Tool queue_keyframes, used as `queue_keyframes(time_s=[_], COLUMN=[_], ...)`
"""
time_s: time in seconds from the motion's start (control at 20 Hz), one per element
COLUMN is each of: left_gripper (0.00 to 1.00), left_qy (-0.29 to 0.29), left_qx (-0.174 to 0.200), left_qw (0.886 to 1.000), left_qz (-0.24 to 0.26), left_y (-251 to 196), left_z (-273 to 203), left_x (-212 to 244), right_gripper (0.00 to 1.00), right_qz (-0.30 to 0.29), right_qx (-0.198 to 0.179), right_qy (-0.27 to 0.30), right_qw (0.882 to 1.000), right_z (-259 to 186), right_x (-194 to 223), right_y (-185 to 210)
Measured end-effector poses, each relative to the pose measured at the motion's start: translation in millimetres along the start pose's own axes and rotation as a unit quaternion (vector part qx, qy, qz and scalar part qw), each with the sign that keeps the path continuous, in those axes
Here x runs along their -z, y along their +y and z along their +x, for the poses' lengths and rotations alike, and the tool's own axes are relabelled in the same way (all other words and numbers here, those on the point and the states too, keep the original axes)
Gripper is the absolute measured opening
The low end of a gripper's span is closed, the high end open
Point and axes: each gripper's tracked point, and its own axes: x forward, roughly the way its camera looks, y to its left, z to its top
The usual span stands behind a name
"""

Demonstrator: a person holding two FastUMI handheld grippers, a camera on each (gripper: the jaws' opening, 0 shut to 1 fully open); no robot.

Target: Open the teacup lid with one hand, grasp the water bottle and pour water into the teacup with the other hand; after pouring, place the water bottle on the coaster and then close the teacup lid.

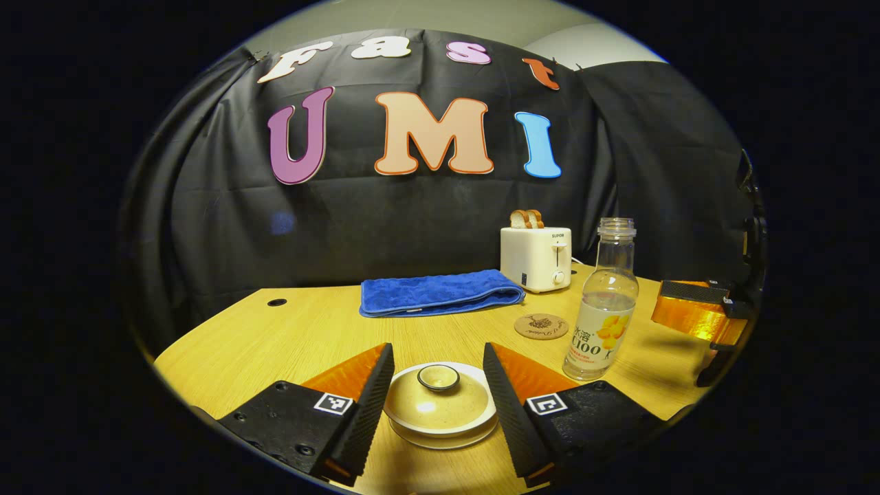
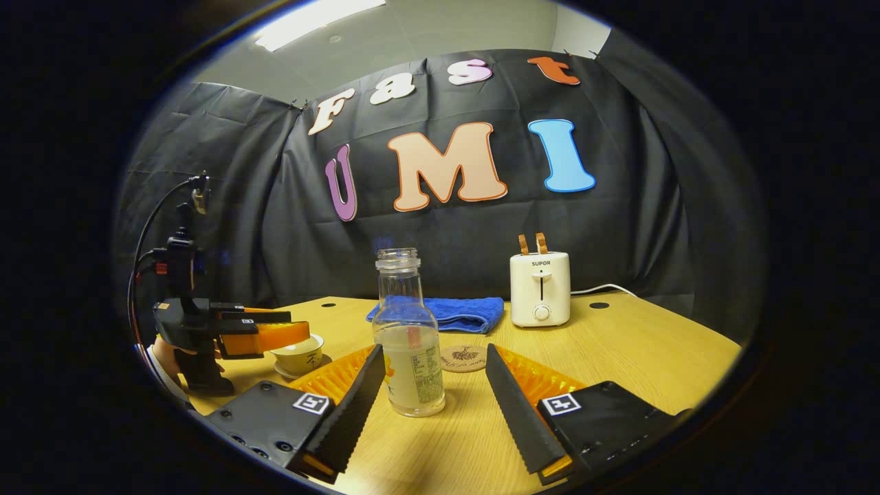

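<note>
My left claw (image 1: 438, 385) is gaping around the lidded cup (image 1: 440, 405), its base cut off below, while my right claw (image 2: 433, 392) is gaping around the upright, capless bottle (image 2: 408, 344) near the coaster (image 2: 463, 358) on the surface (image 2: 619, 350).

The wooden table (image 1: 289, 337) holds one lidded cream ceramic teacup (image 1: 440, 399) on one saucer (image 1: 443, 436), one clear uncapped plastic water bottle (image 1: 603, 309), one round brown cork coaster (image 1: 541, 326), one folded blue towel (image 1: 440, 292), and one white toaster (image 1: 536, 258) with two bread slices (image 1: 526, 219).
</note>
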Motion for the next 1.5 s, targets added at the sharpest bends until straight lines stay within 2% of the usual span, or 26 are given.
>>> queue_keyframes(time_s=[0.15,0.25,0.4,0.5,0.55,0.6,0.65,0.7,1.15,1.2,1.45,1.5], left_gripper=[0.61,0.54,0.53,0.39,0.35,0.35,0.30,0.30,0.29,0.29,0.28,0.28], left_qy=[0.008,0.013,0.011,0.014,0.014,0.012,0.013,0.012,-0.018,-0.019,-0.022,-0.024], left_qx=[-0.002,-0.002,-0.005,-0.006,-0.005,-0.004,-0.003,-0.002,-0.016,-0.021,-0.043,-0.049], left_qw=[1.000,1.000,1.000,1.000,1.000,1.000,1.000,1.000,1.000,1.000,0.999,0.999], left_qz=[-0.001,-0.001,0.003,0.004,0.004,0.003,0.004,0.004,0.012,0.010,-0.003,-0.002], left_y=[1,1,3,4,2,1,2,2,10,14,32,36], left_z=[5,7,6,9,8,9,8,9,-3,-6,-25,-29], left_x=[4,7,5,7,6,6,6,6,-14,-16,-18,-18], right_gripper=[0.92,0.95,0.95,0.92,0.95,0.95,0.95,0.92,0.92,0.99,0.92,0.95], right_qz=[0.001,0.000,0.000,0.000,0.001,0.000,0.000,-0.001,-0.017,-0.021,-0.044,-0.047], right_qx=[0.000,-0.001,-0.002,-0.002,-0.002,-0.002,-0.002,-0.002,-0.012,-0.015,-0.029,-0.028], right_qy=[0.002,0.003,0.008,0.009,0.009,0.010,0.012,0.012,0.032,0.036,0.059,0.066], right_qw=[1.000,1.000,1.000,1.000,1.000,1.000,1.000,1.000,0.999,0.999,0.997,0.996], right_z=[-1,0,1,-1,-1,0,0,1,9,12,24,27], right_x=[0,0,4,4,2,3,4,5,6,6,9,11], right_y=[-3,-4,-6,-6,-6,-6,-6,-6,1,4,18,19])
